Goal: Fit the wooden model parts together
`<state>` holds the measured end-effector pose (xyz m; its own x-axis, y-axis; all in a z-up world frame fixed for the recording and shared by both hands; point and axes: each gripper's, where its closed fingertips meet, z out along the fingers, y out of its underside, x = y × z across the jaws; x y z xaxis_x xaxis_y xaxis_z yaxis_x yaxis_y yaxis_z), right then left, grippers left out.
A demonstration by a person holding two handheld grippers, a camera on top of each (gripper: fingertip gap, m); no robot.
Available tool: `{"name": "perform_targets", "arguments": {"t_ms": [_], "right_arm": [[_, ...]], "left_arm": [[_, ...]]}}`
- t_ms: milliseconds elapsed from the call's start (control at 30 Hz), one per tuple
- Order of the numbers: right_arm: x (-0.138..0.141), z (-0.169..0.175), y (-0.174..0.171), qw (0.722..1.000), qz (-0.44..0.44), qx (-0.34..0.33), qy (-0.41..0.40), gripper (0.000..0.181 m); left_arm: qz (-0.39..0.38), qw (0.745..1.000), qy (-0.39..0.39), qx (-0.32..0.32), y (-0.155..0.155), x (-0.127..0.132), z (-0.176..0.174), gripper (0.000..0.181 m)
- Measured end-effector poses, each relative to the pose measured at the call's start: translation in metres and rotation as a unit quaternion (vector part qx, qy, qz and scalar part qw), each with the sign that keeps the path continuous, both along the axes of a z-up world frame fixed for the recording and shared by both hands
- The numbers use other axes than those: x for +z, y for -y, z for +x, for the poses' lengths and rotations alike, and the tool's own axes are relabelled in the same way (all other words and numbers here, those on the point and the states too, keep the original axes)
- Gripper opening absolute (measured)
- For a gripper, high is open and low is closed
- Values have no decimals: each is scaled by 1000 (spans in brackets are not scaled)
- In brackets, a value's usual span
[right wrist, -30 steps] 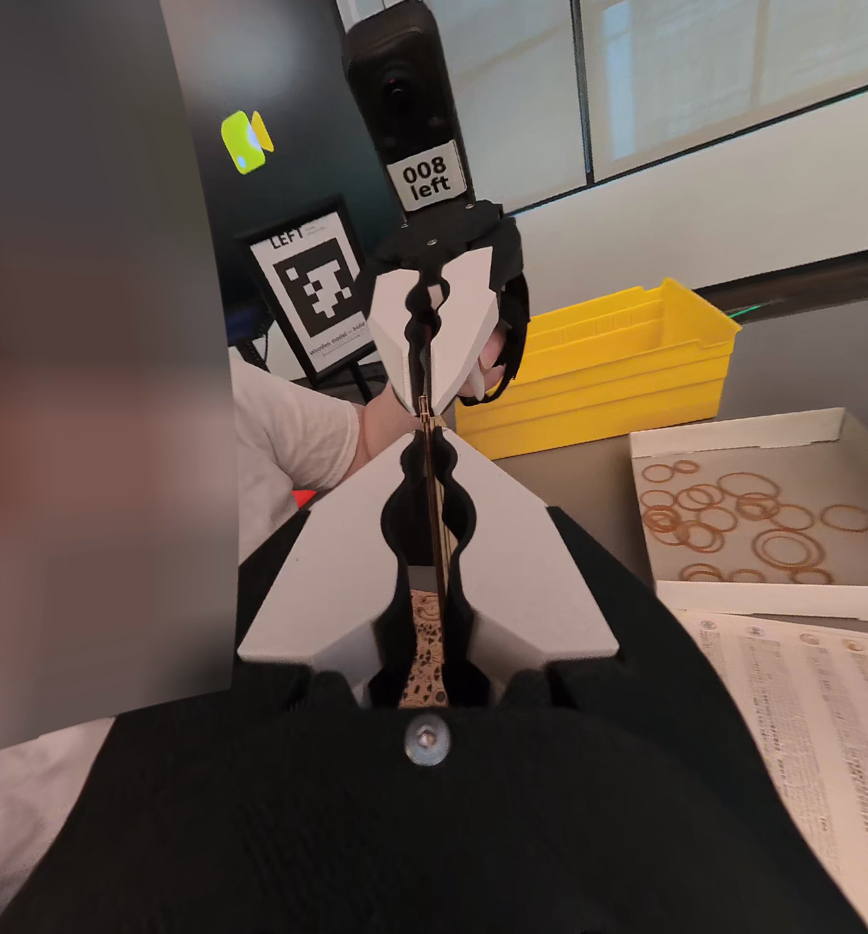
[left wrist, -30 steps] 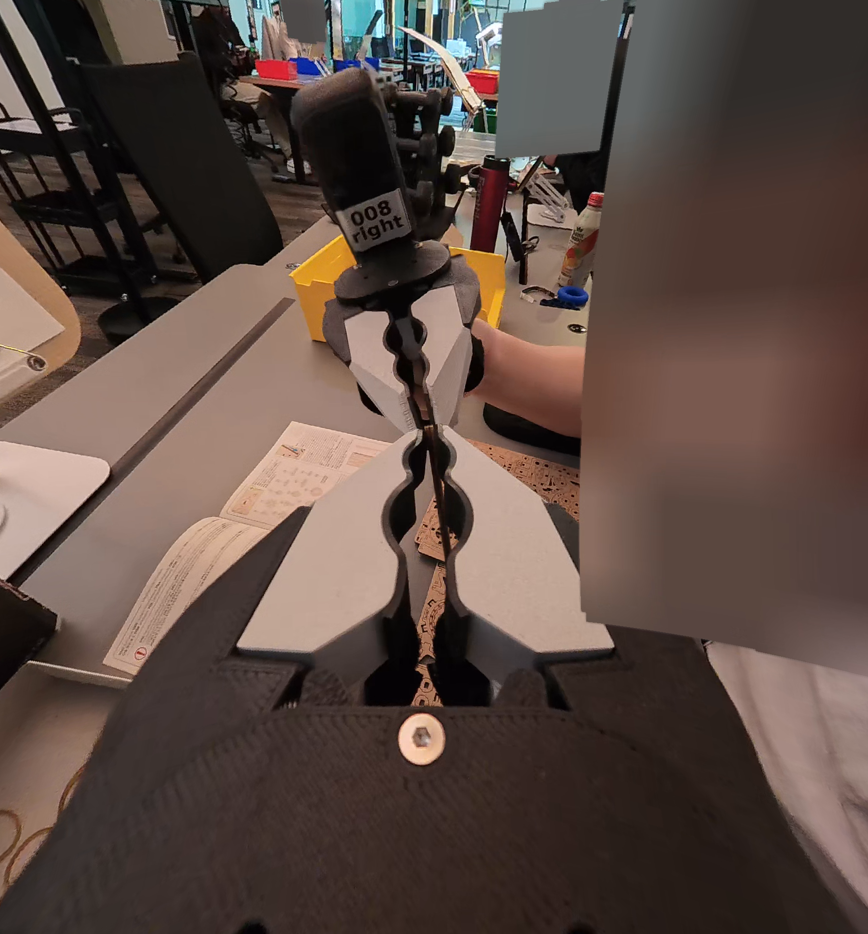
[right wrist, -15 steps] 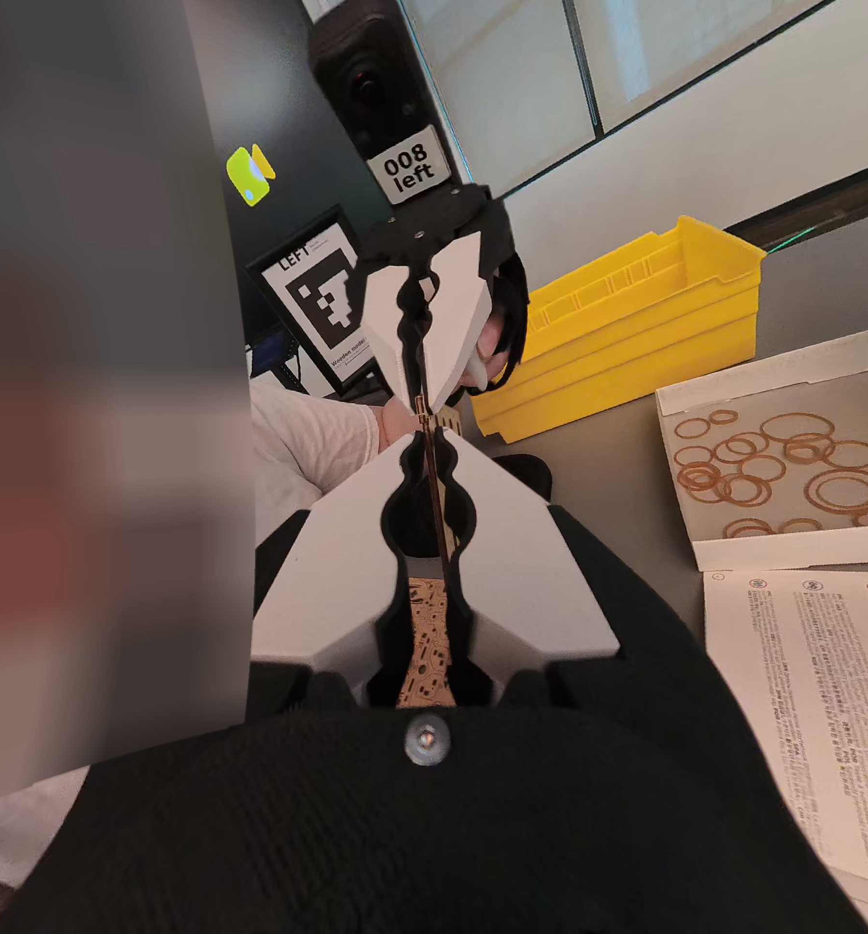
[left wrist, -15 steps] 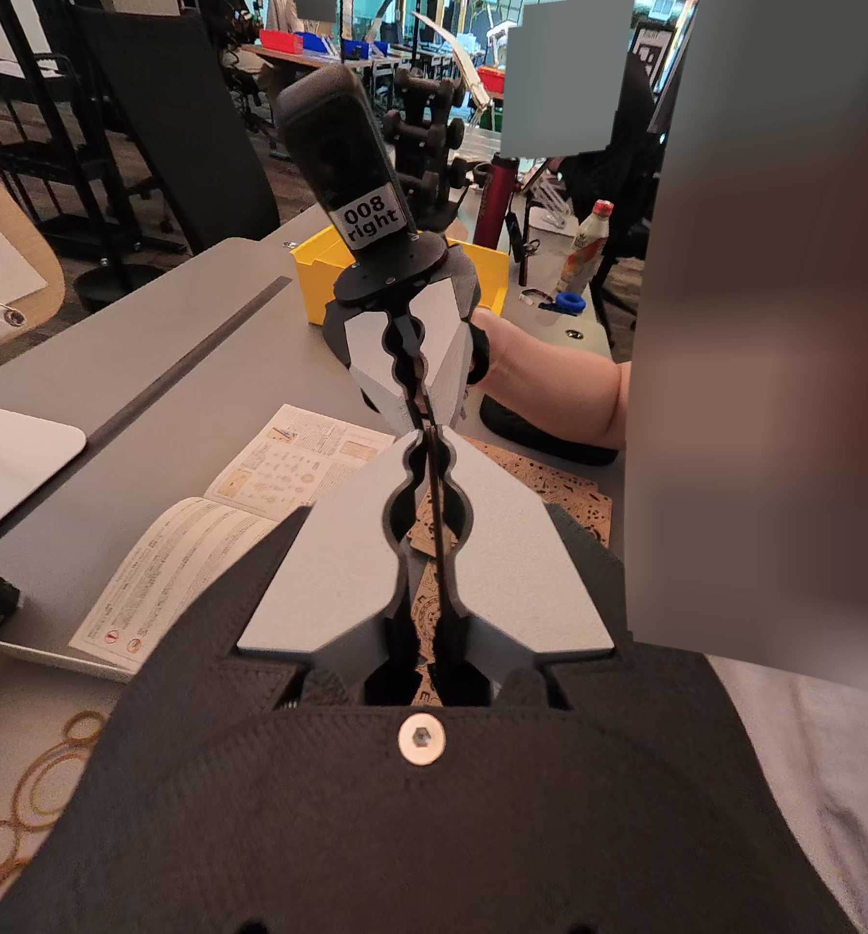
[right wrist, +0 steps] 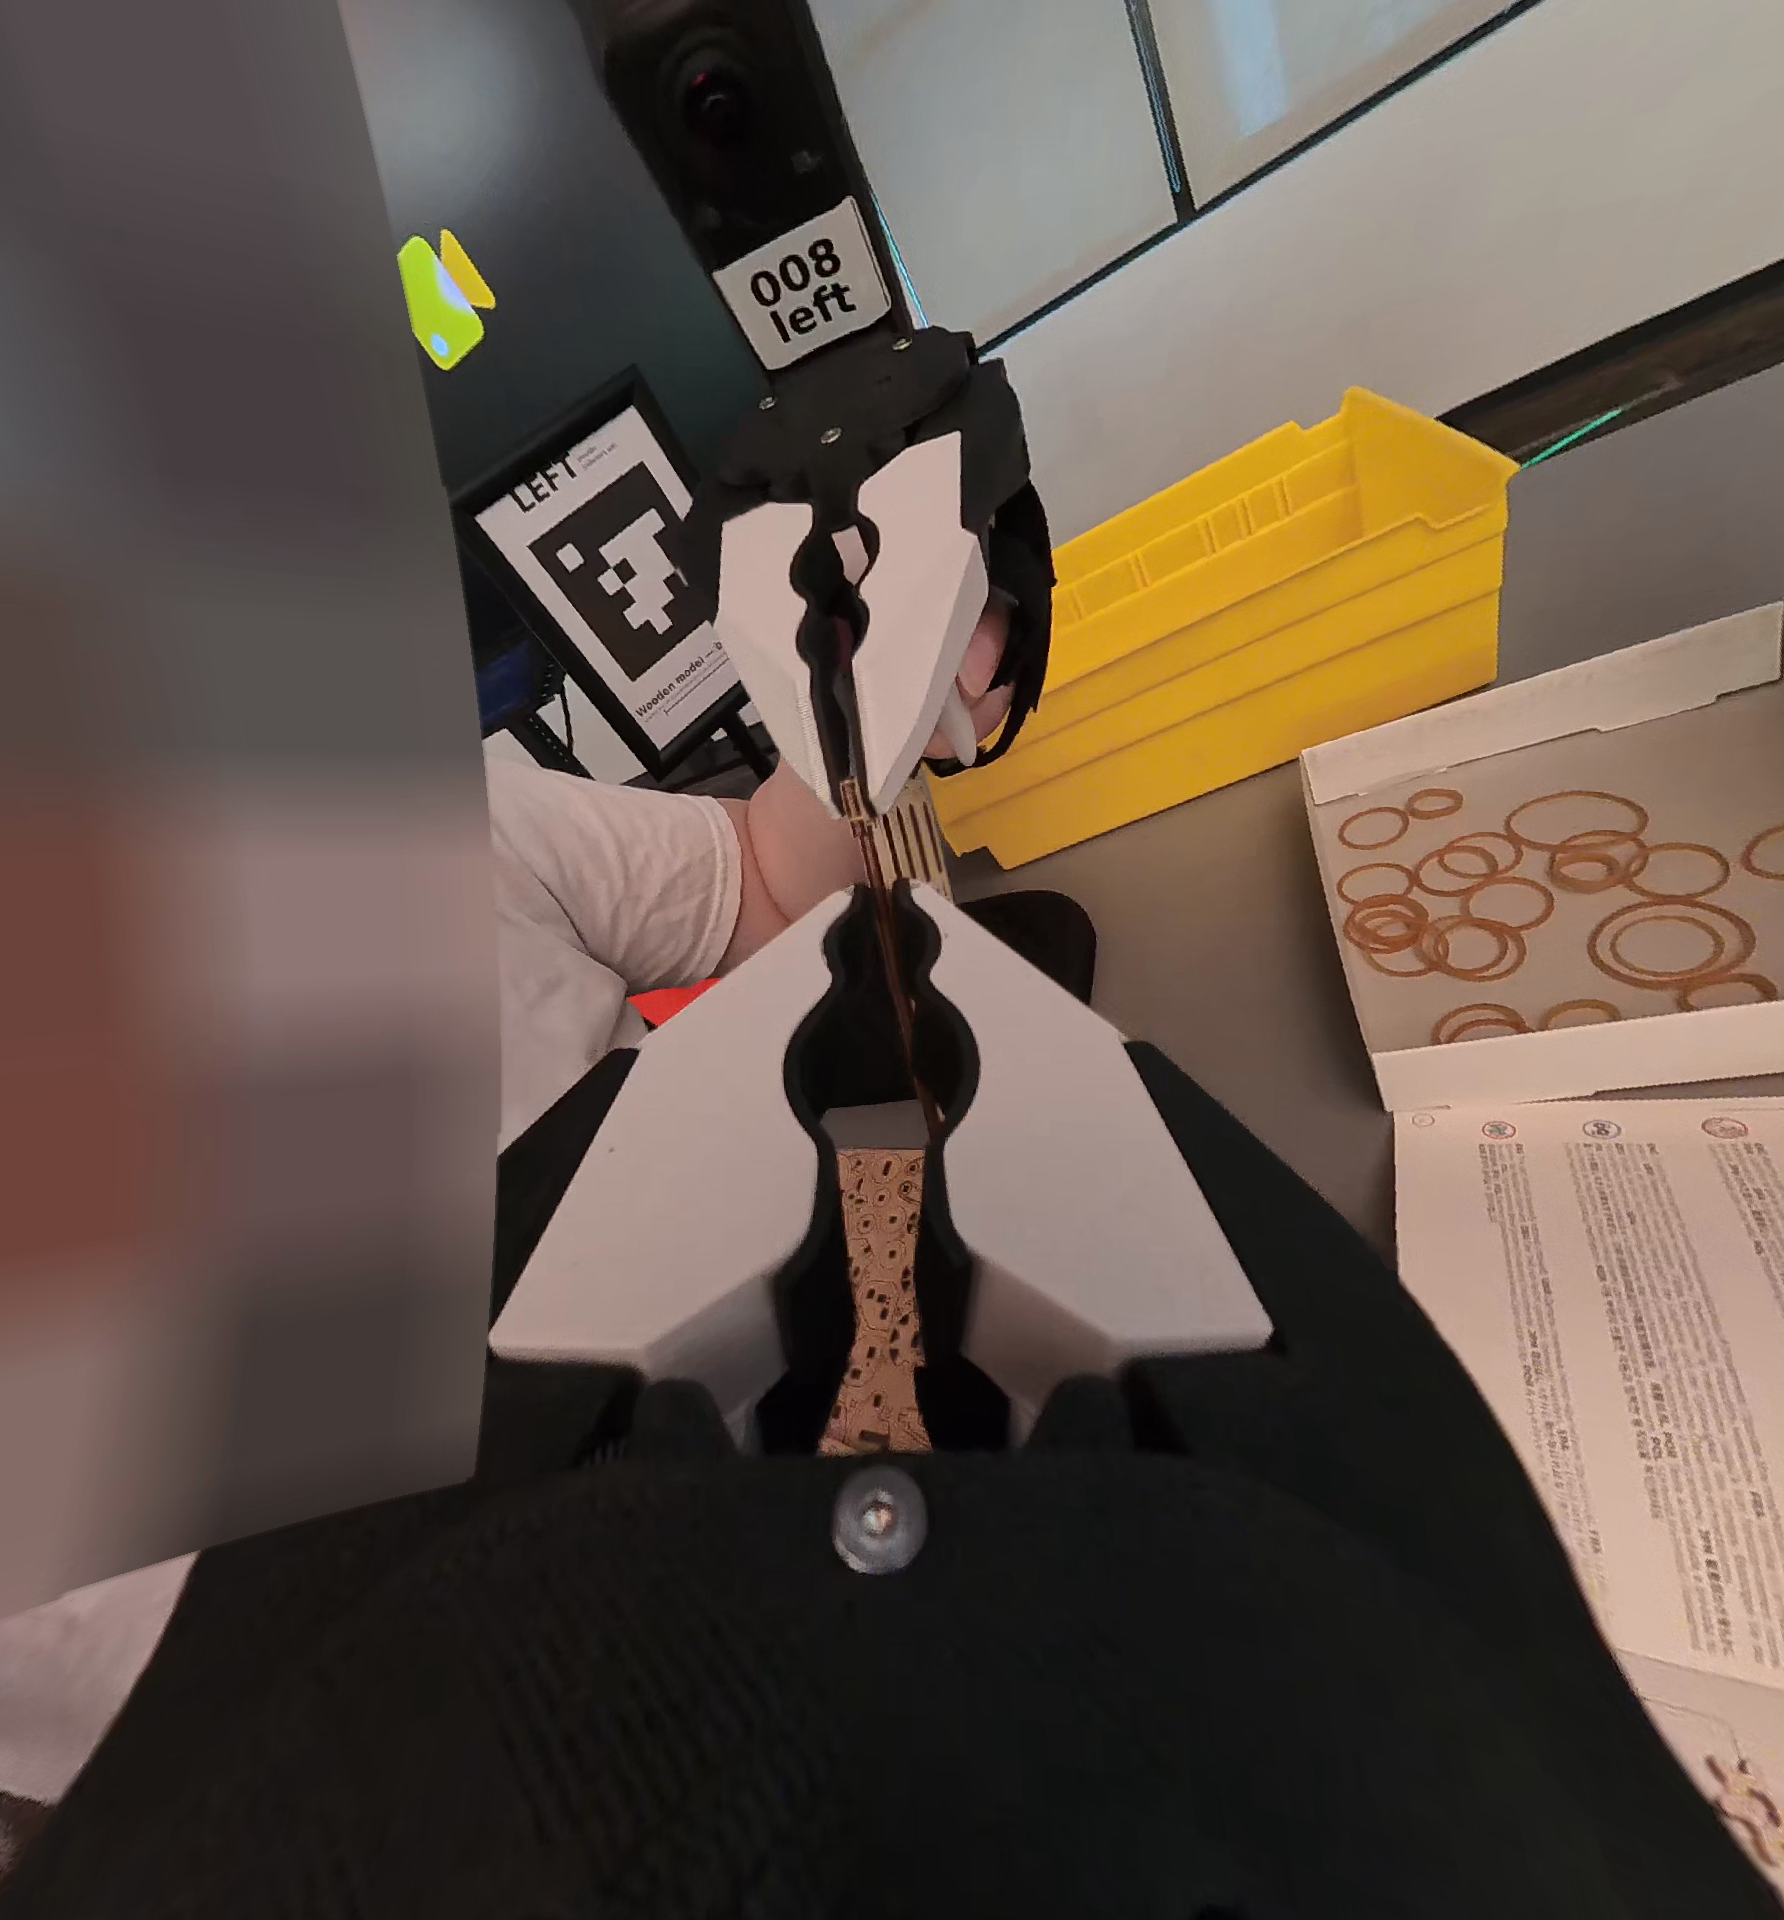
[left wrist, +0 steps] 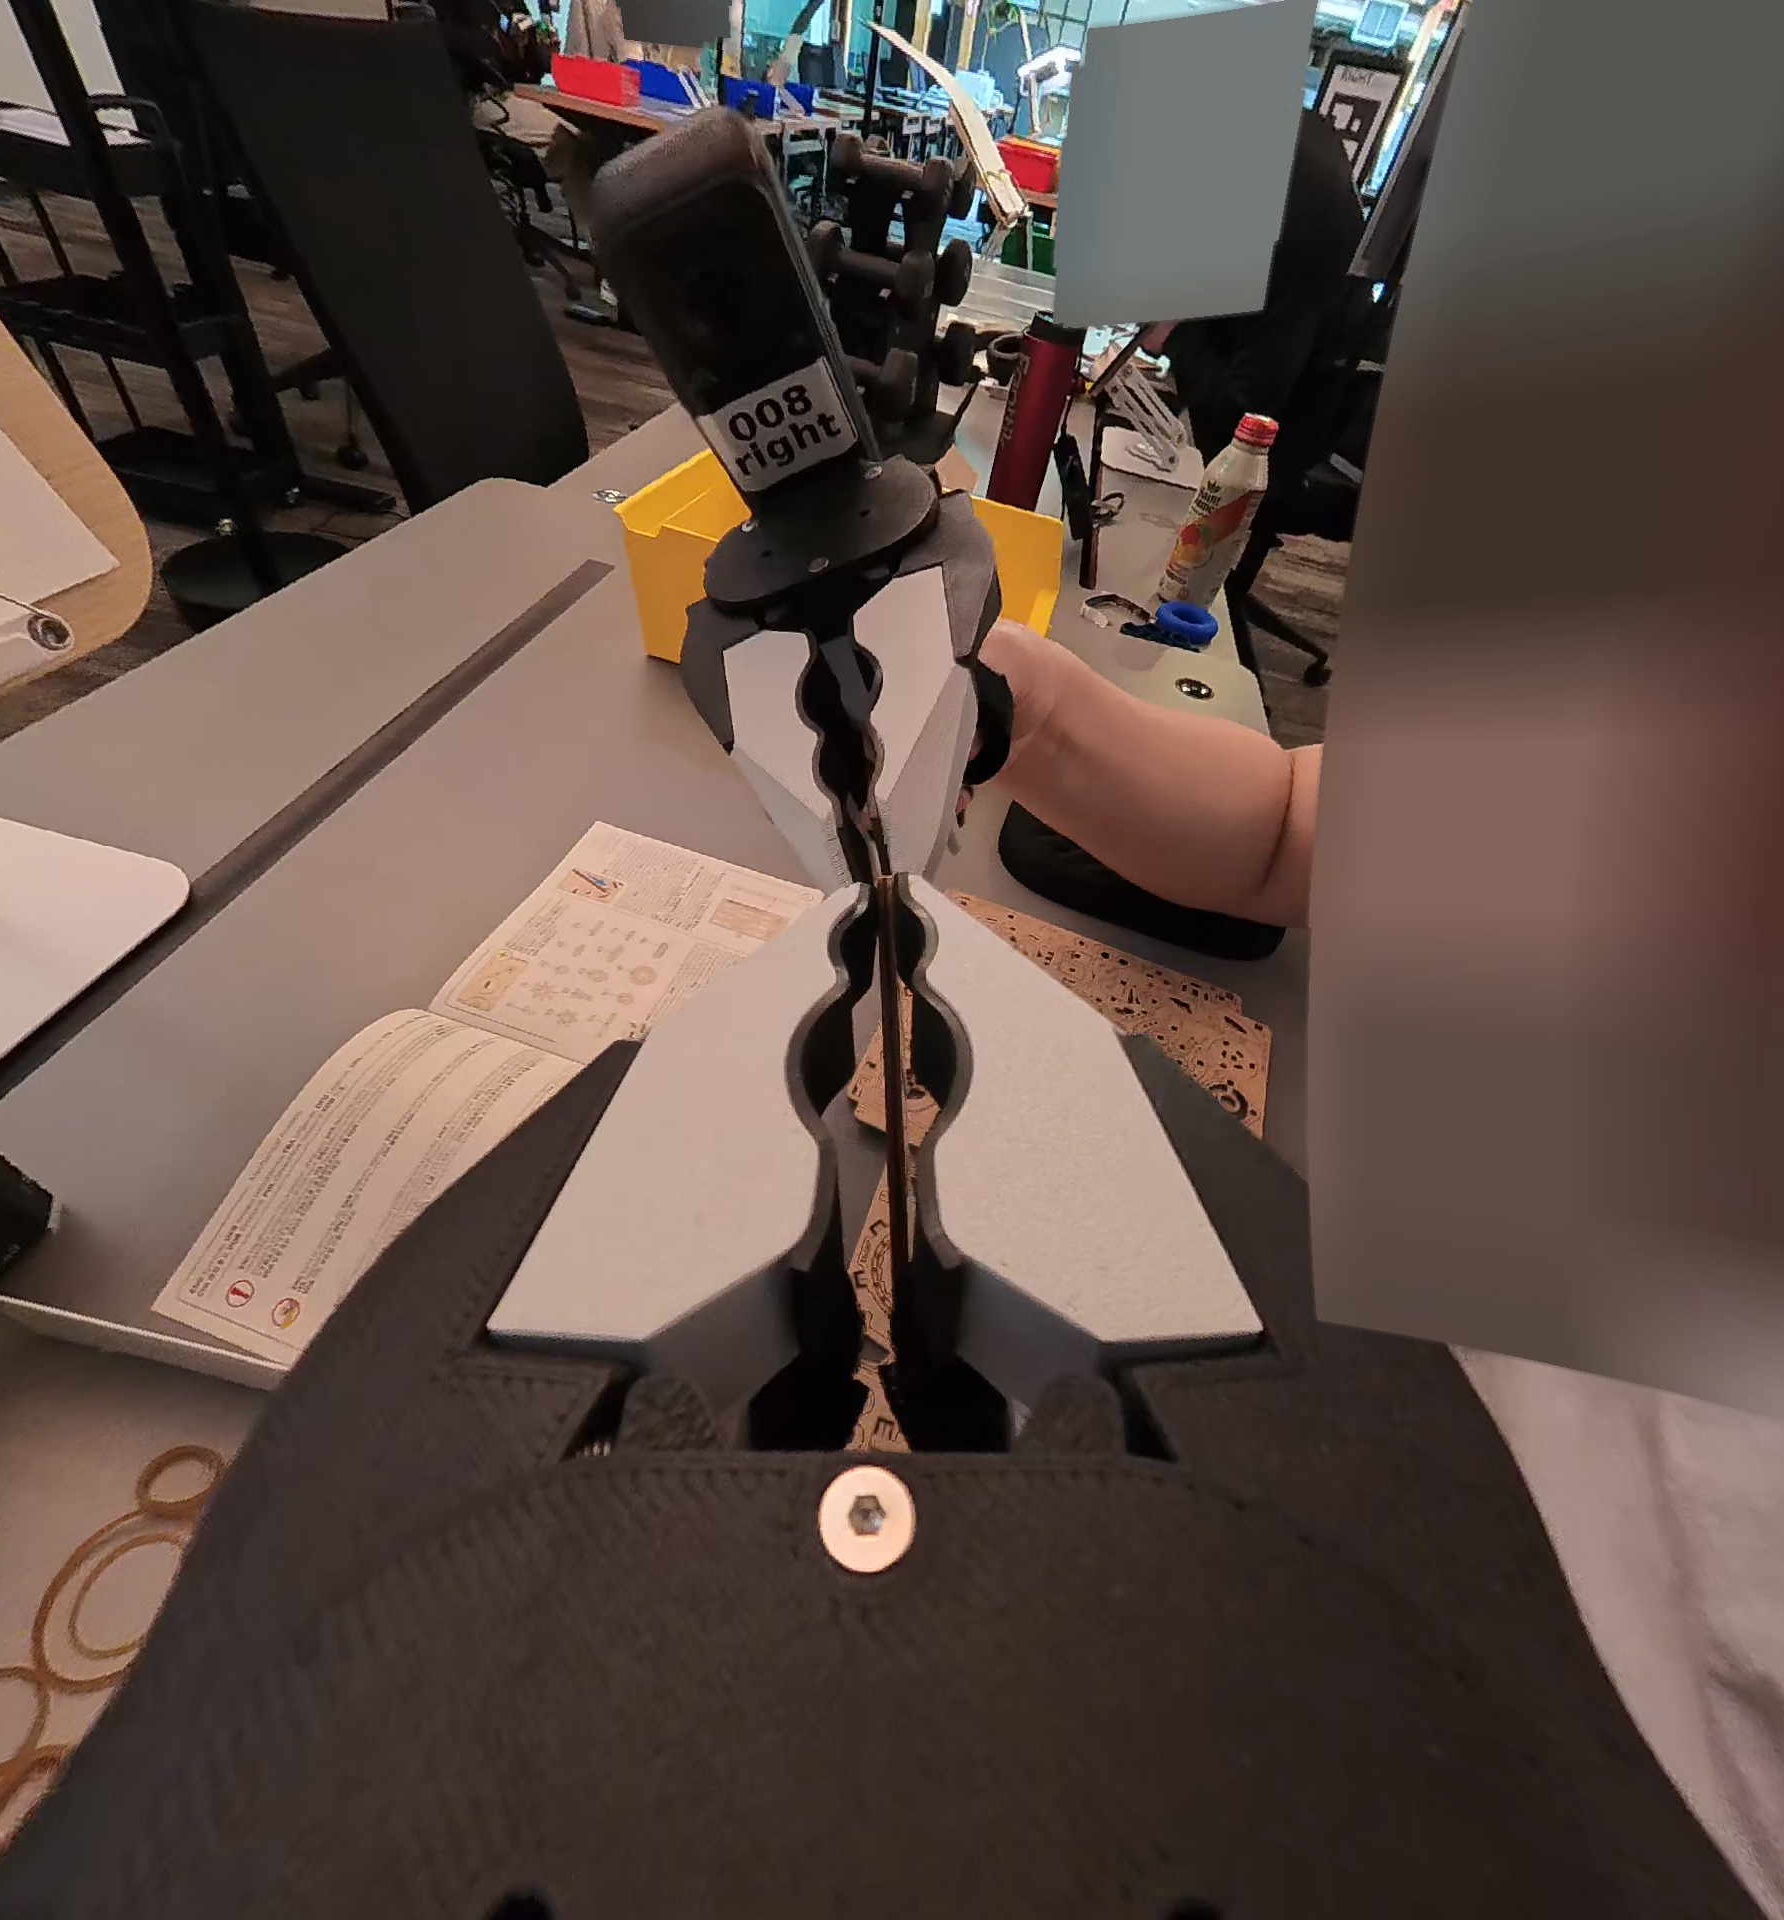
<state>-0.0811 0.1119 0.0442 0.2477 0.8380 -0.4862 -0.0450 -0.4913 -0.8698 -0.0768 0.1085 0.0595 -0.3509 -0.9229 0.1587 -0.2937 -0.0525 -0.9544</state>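
Observation:
My left gripper [left wrist: 883, 885] is shut on a thin flat wooden part [left wrist: 894, 1091], seen edge-on between its fingers. My right gripper [right wrist: 883, 891] is shut on another thin wooden part [right wrist: 907, 1003], also edge-on. The two grippers face each other tip to tip above the table. In the right wrist view the left gripper [right wrist: 853, 802] shows a small slotted wooden piece [right wrist: 907, 837] sticking out of its tips, touching the part I hold. In the left wrist view the right gripper [left wrist: 864, 826] points down at my tips. Laser-cut wooden sheets [left wrist: 1137, 987] lie on the table below.
A yellow bin [right wrist: 1283, 582] stands behind the grippers. An open instruction booklet [left wrist: 400, 1122] lies on the grey table. A white tray [right wrist: 1553, 717] holds several rubber bands. A bottle [left wrist: 1215, 509] and a red flask [left wrist: 1039, 416] stand farther back. A person's forearm [left wrist: 1158, 800] rests by a black pad. My two grippers' fingertips are within a few centimetres of each other.
Both grippers stayed shut and tip to tip while tilting. The slotted piece in the left gripper has turned and now shows its flat face in the right wrist view.

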Motion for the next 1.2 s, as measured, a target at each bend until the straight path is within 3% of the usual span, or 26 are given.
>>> {"name": "perform_targets", "arguments": {"t_ms": [100,267,567,667,933,1200], "right_arm": [[5,1,0,999,-17,6,-28,2],[-1,2,-2,999,26,-14,20,3],[-1,2,0,999,30,-12,28,1],[4,4,-3,998,41,-29,27,1],[3,3,-3,998,46,-31,34,1],[5,2,-3,999,39,-23,12,4]], "left_arm": [[-5,1000,7,3,-1,3,0,0],[-37,999,-1,8,-4,2,1,0],[-47,999,5,7,-4,3,2,1],[-69,998,-8,3,-6,-1,3,36],[-73,997,-28,-30,0,-13,4,1],[-49,998,-25,-18,-1,-11,3,0]]}}
